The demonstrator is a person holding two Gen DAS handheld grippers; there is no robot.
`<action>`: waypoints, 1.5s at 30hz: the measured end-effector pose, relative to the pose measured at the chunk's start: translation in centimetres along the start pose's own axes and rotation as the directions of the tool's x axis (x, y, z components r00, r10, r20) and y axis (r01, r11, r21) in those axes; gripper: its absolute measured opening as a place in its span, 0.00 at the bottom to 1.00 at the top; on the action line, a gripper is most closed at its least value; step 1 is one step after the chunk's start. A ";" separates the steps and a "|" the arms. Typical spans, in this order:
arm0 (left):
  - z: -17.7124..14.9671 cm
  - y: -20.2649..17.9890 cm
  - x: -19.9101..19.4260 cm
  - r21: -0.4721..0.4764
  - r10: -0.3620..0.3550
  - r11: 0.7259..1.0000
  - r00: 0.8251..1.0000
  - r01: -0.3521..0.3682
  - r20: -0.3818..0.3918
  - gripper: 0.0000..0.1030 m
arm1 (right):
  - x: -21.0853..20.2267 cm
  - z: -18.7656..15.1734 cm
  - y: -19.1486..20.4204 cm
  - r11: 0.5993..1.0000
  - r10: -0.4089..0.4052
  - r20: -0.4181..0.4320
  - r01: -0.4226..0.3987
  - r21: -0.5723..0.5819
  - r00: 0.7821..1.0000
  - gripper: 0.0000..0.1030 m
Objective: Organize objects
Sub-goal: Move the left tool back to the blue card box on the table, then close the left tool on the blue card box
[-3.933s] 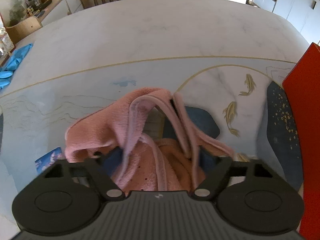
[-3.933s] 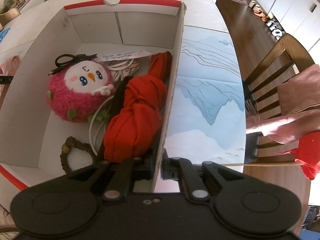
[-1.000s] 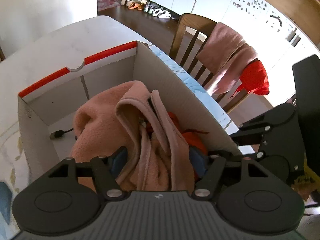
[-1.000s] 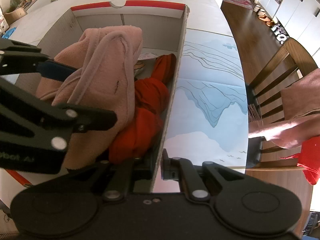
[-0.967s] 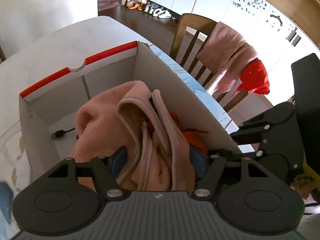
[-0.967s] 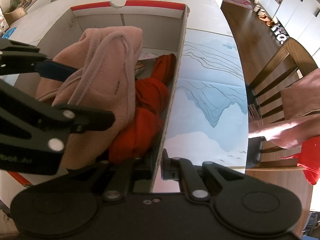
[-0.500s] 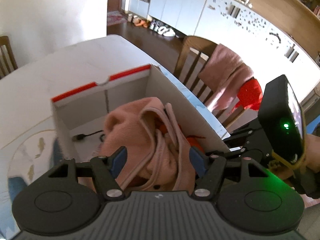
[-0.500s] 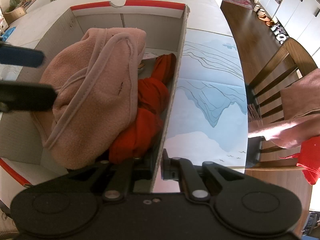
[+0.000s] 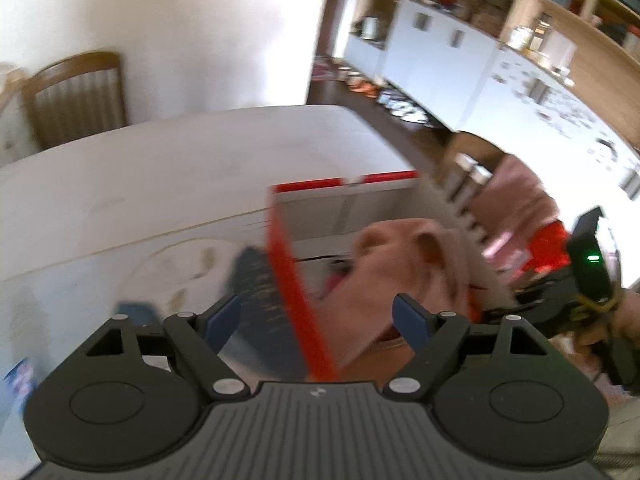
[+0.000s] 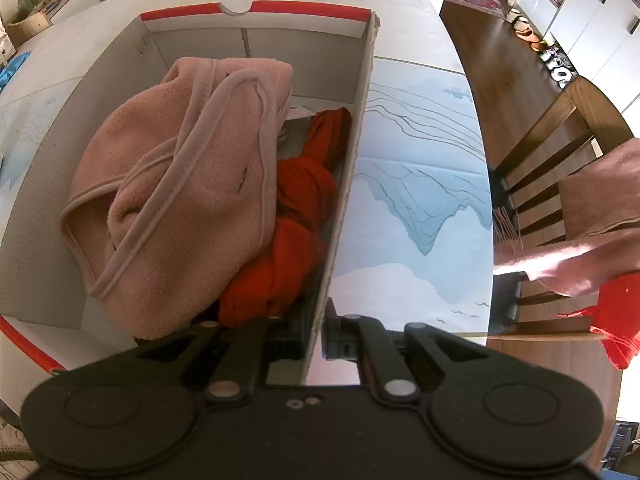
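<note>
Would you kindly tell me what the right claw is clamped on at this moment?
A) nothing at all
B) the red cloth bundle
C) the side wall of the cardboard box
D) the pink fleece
C: in the right wrist view the right claw has its fingers shut on either side of the box wall, while the pink fleece and red cloth lie loose inside the box.

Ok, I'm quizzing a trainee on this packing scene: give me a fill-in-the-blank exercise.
1. The pink fleece lies inside the cardboard ____.
2. Beside the fleece sits a knotted cloth coloured ____.
3. The right gripper is shut on the box's ____.
4. The left gripper holds ____.

Missing words: box; red; wall; nothing
</note>
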State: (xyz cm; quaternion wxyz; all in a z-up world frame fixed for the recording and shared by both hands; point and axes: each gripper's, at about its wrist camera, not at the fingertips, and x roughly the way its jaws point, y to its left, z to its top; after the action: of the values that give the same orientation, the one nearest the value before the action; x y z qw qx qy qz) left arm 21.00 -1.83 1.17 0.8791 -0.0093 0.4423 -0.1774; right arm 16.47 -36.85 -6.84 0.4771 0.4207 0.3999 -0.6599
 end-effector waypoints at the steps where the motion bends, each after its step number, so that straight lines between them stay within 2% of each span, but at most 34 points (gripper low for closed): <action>1: -0.3 1.0 -0.2 -0.019 0.023 1.000 1.000 -0.023 0.001 0.84 | 0.0 0.0 0.0 1.000 -0.001 -0.001 0.001 0.001 1.000 0.06; 6: -1.7 6.1 -0.8 -0.125 0.156 0.980 0.988 -0.155 -0.001 0.95 | 0.0 0.1 0.1 1.000 -0.009 -0.006 0.009 0.003 1.000 0.06; 9: -2.7 9.2 -1.0 -0.203 0.219 0.955 0.976 -0.215 -0.004 1.00 | 0.0 0.2 0.2 1.000 -0.015 -0.008 0.015 0.004 1.000 0.06; 12: -3.7 12.4 -0.8 -0.268 0.268 0.926 0.963 -0.266 -0.033 1.00 | 0.0 0.3 0.3 1.000 -0.020 -0.010 0.020 0.004 1.000 0.06; 15: -4.9 15.2 -0.2 -0.310 0.337 0.889 0.940 -0.337 -0.056 1.00 | 0.1 0.3 0.3 1.000 -0.024 -0.011 0.024 0.007 1.000 0.06; 18: -6.0 17.9 0.5 -0.316 0.406 0.851 0.907 -0.420 -0.112 1.00 | 0.1 0.3 0.4 1.000 -0.029 -0.014 0.029 0.010 1.000 0.06; 19: -6.4 18.6 0.5 -0.320 0.415 0.843 0.901 -0.433 -0.125 1.00 | 0.1 0.4 0.4 0.999 -0.030 -0.015 0.030 0.010 0.999 0.06; 26: -8.8 24.2 2.1 -0.455 0.400 0.761 0.887 -0.463 -0.233 1.00 | 0.2 0.4 0.5 0.999 -0.040 -0.021 0.040 0.013 0.999 0.06; 32: -10.2 26.6 3.6 -0.492 0.408 0.720 0.872 -0.489 -0.270 1.00 | 0.2 0.3 0.7 0.999 -0.052 -0.025 0.052 0.012 0.998 0.06; 35: -10.6 27.2 4.3 -0.502 0.406 0.709 0.869 -0.495 -0.284 1.00 | 0.3 0.3 0.7 0.998 -0.053 -0.028 0.053 0.015 0.998 0.06; 41: -10.9 27.3 5.1 -0.484 0.410 0.714 0.862 -0.506 -0.298 0.99 | 0.3 0.1 0.8 0.998 -0.053 -0.033 0.054 0.016 0.998 0.06; 43: -11.0 27.4 5.2 -0.483 0.408 0.716 0.863 -0.504 -0.296 0.95 | 0.4 0.2 0.9 0.998 -0.054 -0.033 0.054 0.015 0.998 0.06; 45: -11.1 27.4 5.2 -0.487 0.402 0.717 0.867 -0.499 -0.296 0.83 | 0.4 0.2 0.9 0.998 -0.055 -0.032 0.055 0.014 0.998 0.06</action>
State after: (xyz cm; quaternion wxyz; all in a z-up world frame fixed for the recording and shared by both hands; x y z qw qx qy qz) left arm 23.49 23.75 -14.37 0.8141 -0.1374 0.5358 0.1767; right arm 17.23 -37.31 -7.26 0.4492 0.4236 0.4139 -0.6689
